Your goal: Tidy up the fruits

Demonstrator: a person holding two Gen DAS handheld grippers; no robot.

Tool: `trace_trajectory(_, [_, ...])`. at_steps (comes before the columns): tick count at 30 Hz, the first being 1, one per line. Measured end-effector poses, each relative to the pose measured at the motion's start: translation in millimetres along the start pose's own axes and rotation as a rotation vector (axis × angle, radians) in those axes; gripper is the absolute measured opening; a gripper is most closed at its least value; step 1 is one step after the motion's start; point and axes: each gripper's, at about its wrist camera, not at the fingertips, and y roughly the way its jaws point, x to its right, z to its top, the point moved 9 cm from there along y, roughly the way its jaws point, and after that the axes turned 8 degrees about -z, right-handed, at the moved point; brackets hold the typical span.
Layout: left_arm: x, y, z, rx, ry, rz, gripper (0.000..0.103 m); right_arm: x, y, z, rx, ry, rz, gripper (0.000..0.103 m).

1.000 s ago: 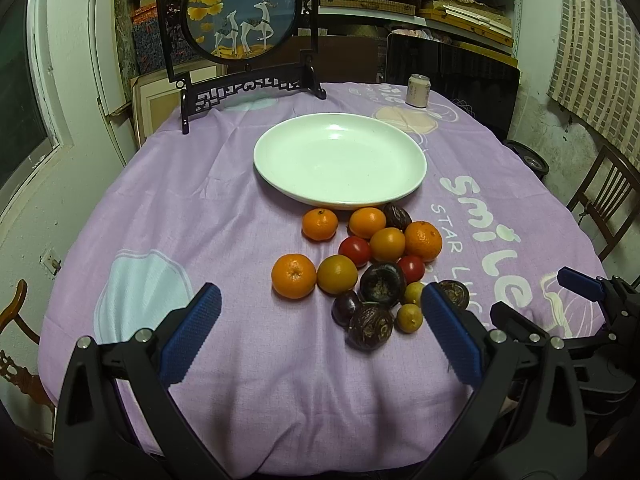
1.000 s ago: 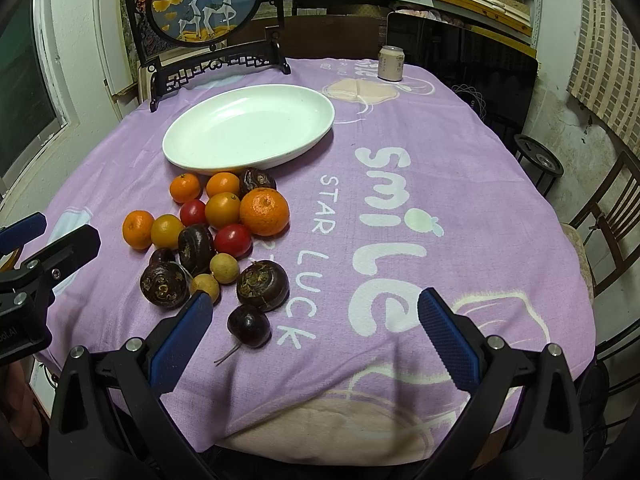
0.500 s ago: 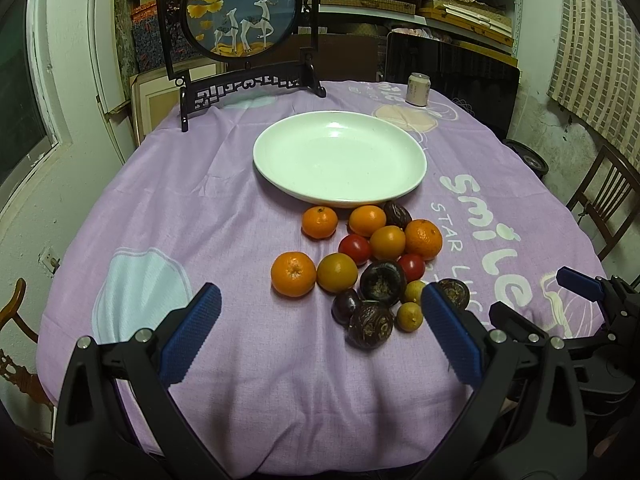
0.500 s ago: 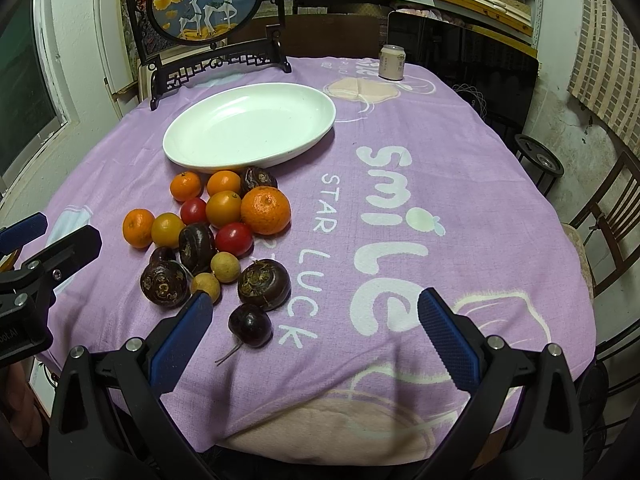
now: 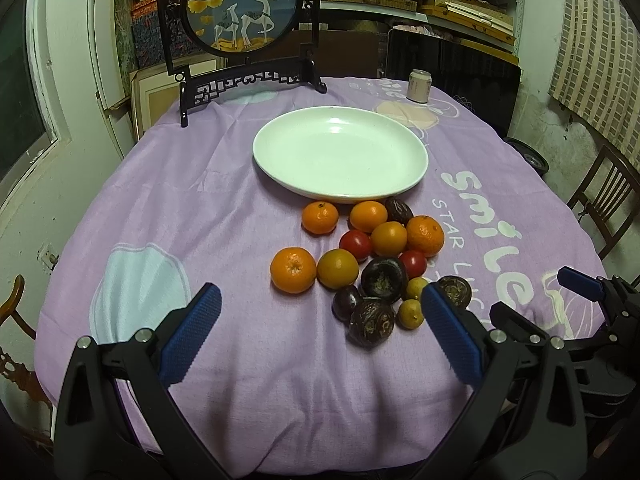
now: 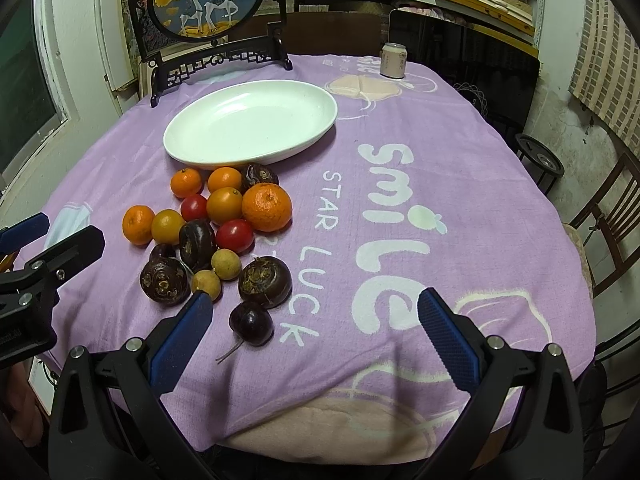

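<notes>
One plate [image 5: 340, 152], six oranges [image 6: 267, 207], two tomatoes [image 6: 235, 235], two longans [image 6: 226, 264], six dark fruits [image 6: 265, 282], one can [image 6: 393, 60]

White lettering runs across the purple tablecloth [image 6: 400, 128]: big rounded letters spell "smile" [image 6: 394, 216], with a small fruit shape dotting the i. Beside it, thinner capitals read "STAR" [image 6: 331, 199] and, further along, "LUCK" [image 6: 298, 300], partly covered by fruit. In the left wrist view the same print shows as "smile" and "STAR LU". The can [image 6: 394, 60] at the far edge carries printing too small to read.
</notes>
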Motion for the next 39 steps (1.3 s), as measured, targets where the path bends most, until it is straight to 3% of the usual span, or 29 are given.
trace_trajectory(4, [-2.1,-0.5,-1.3,-0.009,-0.008,0.009,0.101,-0.9,0.8,-1.5,-0.006,-0.007,0.002,0.102])
trace_trajectory(11, [-44.9,0.0,-12.6,-0.038,-0.097,0.079,0.101,-1.6,7.3,-0.7,0.027,-0.070,0.030,0.101])
trace_trajectory(12, [-50.6,-0.6,-16.1,-0.043,-0.108,0.086,0.101,-3.8,9.4,-1.3,0.032,-0.083,0.036,0.096])
trace_trajectory(13, [-57.1,-1.7,-19.2,-0.046,-0.117,0.092,0.101,-7.6,12.1,-1.5,0.026,-0.096,0.046,0.083])
trace_trajectory(14, [-62.2,-2.8,-22.1,-0.049,-0.125,0.099,0.101,-12.6,15.9,-2.9,0.009,-0.111,0.066,0.076])
trace_trajectory(20, [-80.6,-0.6,-33.4,-0.077,-0.159,0.110,0.101,-39.3,45.5,-9.3,-0.060,-0.185,0.105,0.075])
trace_trajectory(22, [-86.5,7.0,-31.5,-0.077,-0.160,0.121,0.101,-43.5,59.1,-10.9,-0.090,-0.190,0.104,0.062])
trace_trajectory(23, [-87.3,10.5,-31.7,-0.080,-0.156,0.127,0.101,-44.0,60.4,-6.6,-0.077,-0.168,0.122,0.044])
trace_trajectory(24, [-89.3,18.4,-31.7,-0.091,-0.153,0.130,0.101,-42.8,60.9,-4.0,-0.082,-0.160,0.123,0.042])
trace_trajectory(27, [-85.1,35.6,-31.9,-0.120,-0.144,0.120,0.101,-35.5,59.5,2.9,-0.098,-0.128,0.140,0.041])
trace_trajectory(32, [-73.7,48.5,-26.5,-0.122,-0.112,0.093,0.101,-2.8,47.4,18.2,-0.047,-0.035,0.107,0.041])
trace_trajectory(39, [-67.3,76.3,-13.2,-0.135,-0.083,0.091,0.101,14.7,46.5,11.0,-0.073,0.012,0.141,0.042])
